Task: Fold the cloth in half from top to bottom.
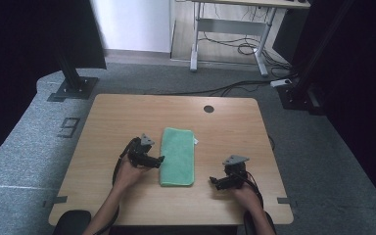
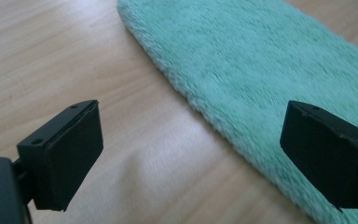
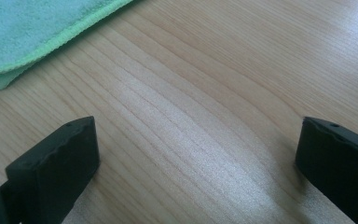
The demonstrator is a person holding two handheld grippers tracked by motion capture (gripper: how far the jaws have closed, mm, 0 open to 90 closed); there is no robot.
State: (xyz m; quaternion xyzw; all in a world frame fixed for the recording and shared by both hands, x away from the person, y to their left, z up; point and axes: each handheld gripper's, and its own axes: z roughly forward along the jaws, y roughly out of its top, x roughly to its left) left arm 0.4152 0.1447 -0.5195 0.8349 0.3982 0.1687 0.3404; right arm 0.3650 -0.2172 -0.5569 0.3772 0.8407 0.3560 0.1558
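A folded green towel point(image 1: 177, 156) lies flat near the middle of a wooden table point(image 1: 107, 122), its long sides running away from the seated person. The left hand-held gripper point(image 1: 157, 160) sits just beside the towel's left edge, about halfway along it, with its jaws spread wide and nothing between them; one jaw hangs over the fabric, the other over bare wood. The right hand-held gripper point(image 1: 214, 181) rests well to the right of the towel, level with its near end, jaws also wide and empty. To take the towel cleanly, the left one would best come down low at the left edge and close on the full thickness of the fold, not merely the top layer.
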